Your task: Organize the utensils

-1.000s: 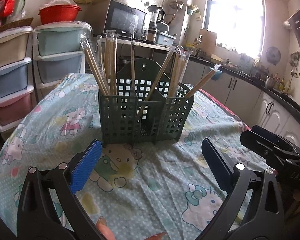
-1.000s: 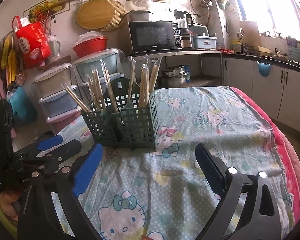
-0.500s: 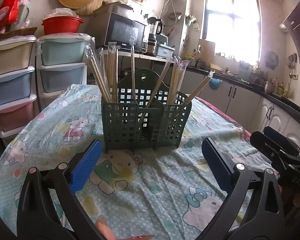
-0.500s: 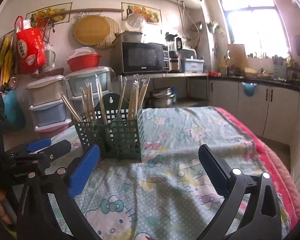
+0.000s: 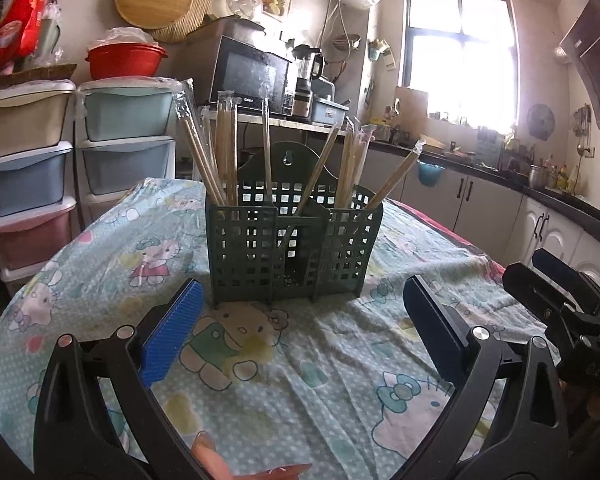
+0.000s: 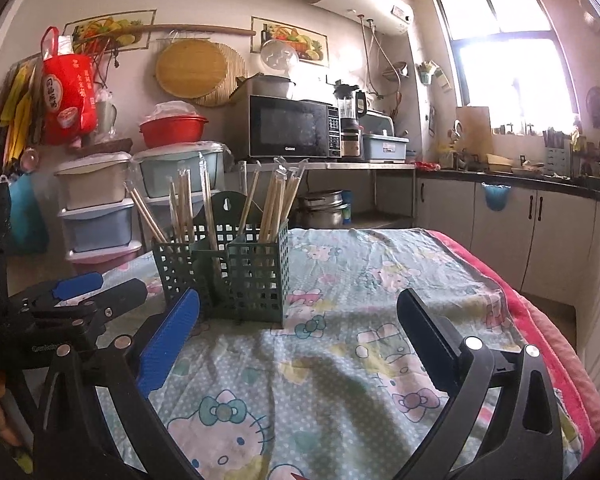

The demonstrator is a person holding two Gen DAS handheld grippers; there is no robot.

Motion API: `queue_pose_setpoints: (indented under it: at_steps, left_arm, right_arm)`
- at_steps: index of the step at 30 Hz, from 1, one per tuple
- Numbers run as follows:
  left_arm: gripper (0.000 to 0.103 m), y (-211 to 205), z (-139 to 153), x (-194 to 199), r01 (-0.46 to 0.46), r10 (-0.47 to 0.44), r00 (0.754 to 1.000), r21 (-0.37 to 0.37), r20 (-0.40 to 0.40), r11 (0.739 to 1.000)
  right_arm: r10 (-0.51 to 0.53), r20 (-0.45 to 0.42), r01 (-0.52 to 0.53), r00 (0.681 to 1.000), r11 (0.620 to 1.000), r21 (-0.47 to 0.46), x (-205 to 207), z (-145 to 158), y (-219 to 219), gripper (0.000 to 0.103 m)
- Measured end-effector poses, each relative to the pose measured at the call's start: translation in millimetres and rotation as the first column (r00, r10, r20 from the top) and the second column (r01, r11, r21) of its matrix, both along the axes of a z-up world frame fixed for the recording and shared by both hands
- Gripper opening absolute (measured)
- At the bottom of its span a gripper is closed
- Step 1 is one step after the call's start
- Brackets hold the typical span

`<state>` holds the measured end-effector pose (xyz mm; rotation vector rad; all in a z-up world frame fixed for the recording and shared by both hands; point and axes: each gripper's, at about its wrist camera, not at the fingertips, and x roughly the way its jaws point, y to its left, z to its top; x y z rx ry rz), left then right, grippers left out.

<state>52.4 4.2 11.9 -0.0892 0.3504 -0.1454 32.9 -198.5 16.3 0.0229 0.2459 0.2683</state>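
We see dark green plastic lattice utensil caddy (image 5: pixel 294 248) w/ wrapped wooden chopsticks (image 5: pixel 224 148) upright; left gripper (image 5: pixel 300 324) & right gripper (image 6: pixel 298 330) both spread apart, empty, near caddy front.

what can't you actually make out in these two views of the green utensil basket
- Left wrist view: the lower ends of the plastic-wrapped wooden chopsticks are hidden behind the grid walls of the dark green plastic utensil basket.
- Right wrist view: the basket's far left compartment is partly blocked by its nearer walls.
- Both views: chopstick count is unclear, since the sleeves overlap.
- Left wrist view: the window glare washes out the kitchen counter.
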Motion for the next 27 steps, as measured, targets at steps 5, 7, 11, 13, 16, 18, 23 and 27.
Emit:
queue_pose_setpoints:
  at_steps: [5, 7, 11, 13, 16, 18, 23, 27]
  left_arm:
    - [0.092, 0.2, -0.1, 0.0, 0.000, 0.000, 1.000, -0.002, 0.000, 1.000]
    - [0.092, 0.2, 0.0, -0.3, 0.000, 0.000, 1.000, -0.001, 0.000, 1.000]
    - [0.092, 0.1, -0.1, -0.2, 0.000, 0.000, 1.000, -0.001, -0.001, 1.000]
    - [0.092, 0.1, -0.1, -0.2, 0.000, 0.000, 1.000, -0.002, -0.001, 1.000]
    - [0.092, 0.0, -0.1, -0.3, -0.001, 0.001, 1.000, -0.002, -0.001, 1.000]
    - [0.092, 0.2, 0.0, -0.4, 0.001, -0.001, 1.000, -0.003, -0.001, 1.000]
    - [0.092, 0.2, -0.2, -0.2, -0.001, 0.001, 1.000, -0.002, -0.002, 1.000]
    - [0.092, 0.3, -0.2, -0.5, 0.000, 0.000, 1.000, -0.003, -0.003, 1.000]
  right_arm:
    - [-0.006, -0.007, 0.006, 1.000, 1.000, 0.009, 0.5, -1.2, -1.6, 0.096]
    - [-0.007, -0.009, 0.007, 1.000, 1.000, 0.011, 0.6, -1.5, -1.8, 0.096]
    - [-0.009, -0.010, 0.010, 1.000, 1.000, 0.012, 1.2, -1.7, -1.9, 0.096]
    - [-0.010, -0.010, 0.010, 1.000, 1.000, 0.012, 1.1, -1.8, -2.0, 0.096]
    - [-0.009, -0.009, 0.009, 1.000, 1.000, 0.011, 1.3, -1.8, -1.9, 0.096]
    - [-0.008, -0.009, 0.008, 1.000, 1.000, 0.012, 1.7, -1.8, -2.0, 0.096]
    - [-0.009, -0.009, 0.009, 1.000, 1.000, 0.012, 1.7, -1.8, -2.0, 0.096]
    - [-0.008, -0.010, 0.008, 1.000, 1.000, 0.013, 1.7, -1.9, -2.0, 0.096]
